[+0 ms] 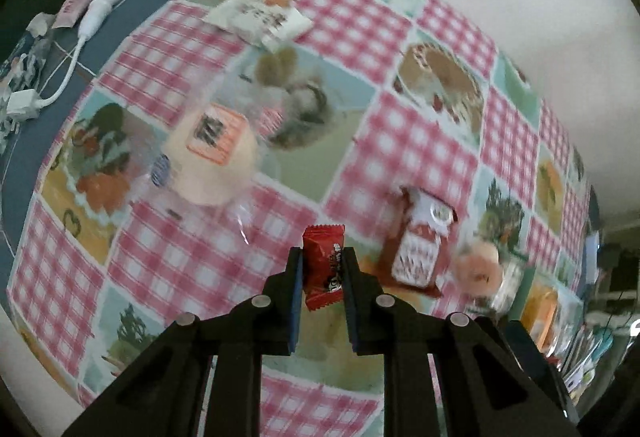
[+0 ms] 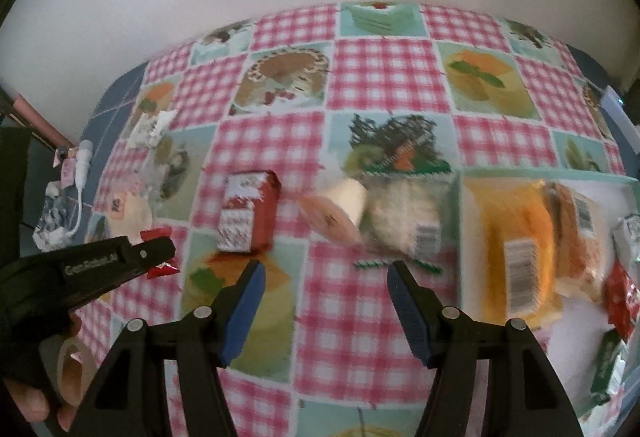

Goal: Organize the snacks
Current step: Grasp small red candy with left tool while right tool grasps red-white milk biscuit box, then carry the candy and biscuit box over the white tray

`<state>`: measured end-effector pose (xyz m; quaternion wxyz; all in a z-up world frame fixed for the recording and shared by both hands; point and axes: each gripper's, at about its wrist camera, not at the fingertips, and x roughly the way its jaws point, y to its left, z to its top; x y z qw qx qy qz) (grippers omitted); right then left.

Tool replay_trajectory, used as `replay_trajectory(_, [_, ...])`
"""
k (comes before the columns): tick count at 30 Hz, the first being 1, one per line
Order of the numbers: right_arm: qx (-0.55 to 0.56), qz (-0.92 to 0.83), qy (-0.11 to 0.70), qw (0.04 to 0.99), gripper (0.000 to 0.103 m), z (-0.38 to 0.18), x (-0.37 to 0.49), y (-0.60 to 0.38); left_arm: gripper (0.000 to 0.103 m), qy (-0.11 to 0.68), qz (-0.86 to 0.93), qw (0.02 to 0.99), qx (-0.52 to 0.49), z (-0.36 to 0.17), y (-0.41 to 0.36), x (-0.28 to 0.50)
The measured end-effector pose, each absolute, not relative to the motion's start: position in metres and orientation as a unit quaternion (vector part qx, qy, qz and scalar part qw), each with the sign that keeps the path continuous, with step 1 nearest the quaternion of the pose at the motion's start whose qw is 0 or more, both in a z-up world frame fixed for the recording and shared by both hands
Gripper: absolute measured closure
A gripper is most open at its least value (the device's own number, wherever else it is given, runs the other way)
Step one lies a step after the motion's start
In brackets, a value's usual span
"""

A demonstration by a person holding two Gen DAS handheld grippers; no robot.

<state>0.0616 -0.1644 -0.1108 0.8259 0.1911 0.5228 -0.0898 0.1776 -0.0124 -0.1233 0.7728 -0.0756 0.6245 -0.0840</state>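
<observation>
Carrying red candy [image 1: 323, 261] pinched in left tool [image 1: 322, 269] for sorting; right tool [image 2: 326, 273] wide open, holding nothing, over table [image 2: 376, 77].

Two grippers [image 2: 324, 289] [image 1: 322, 269] showing; one red candy [image 1: 322, 261] being held, one red-white box [image 2: 248, 213], two round clear-wrapped pastries [image 1: 212, 157] [image 1: 478, 271], one white sachet [image 1: 260, 17] lying far left.

I'm seeing the box [image 2: 249, 215] lying mid-table [image 2: 384, 77], the cakes [image 2: 340, 213] just right of it, the tray [image 2: 552, 175] sitting at the right edge.
</observation>
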Motion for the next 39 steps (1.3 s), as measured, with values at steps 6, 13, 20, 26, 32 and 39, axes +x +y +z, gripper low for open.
replay_trajectory(6, [0.187, -0.073, 0.527, 0.826, 0.043, -0.118, 0.096, -0.145, 0.084, 0.613, -0.075, 0.780, -0.101, -0.118, 0.024, 0.195])
replay_trajectory(13, [0.181, -0.071, 0.549, 0.813, 0.051, -0.139, 0.124, -0.131, 0.084, 0.613, -0.076, 0.777, -0.122, -0.116, 0.037, 0.201])
replay_trajectory(20, [0.173, -0.069, 0.556, 0.810, 0.053, -0.146, 0.140, -0.121, 0.084, 0.621, -0.079, 0.770, -0.125, -0.124, 0.033, 0.202])
replay_trajectory(26, [0.167, -0.072, 0.562, 0.807, 0.061, -0.151, 0.143, -0.116, 0.084, 0.623, -0.077, 0.768, -0.127, -0.125, 0.034, 0.203])
replay_trajectory(32, [0.183, -0.064, 0.549, 0.813, 0.061, -0.138, 0.129, -0.122, 0.084, 0.613, -0.076, 0.778, -0.117, -0.114, 0.030, 0.200])
replay_trajectory(39, [0.186, -0.061, 0.525, 0.828, 0.061, -0.111, 0.103, -0.124, 0.084, 0.589, -0.089, 0.798, -0.096, -0.086, 0.016, 0.189])
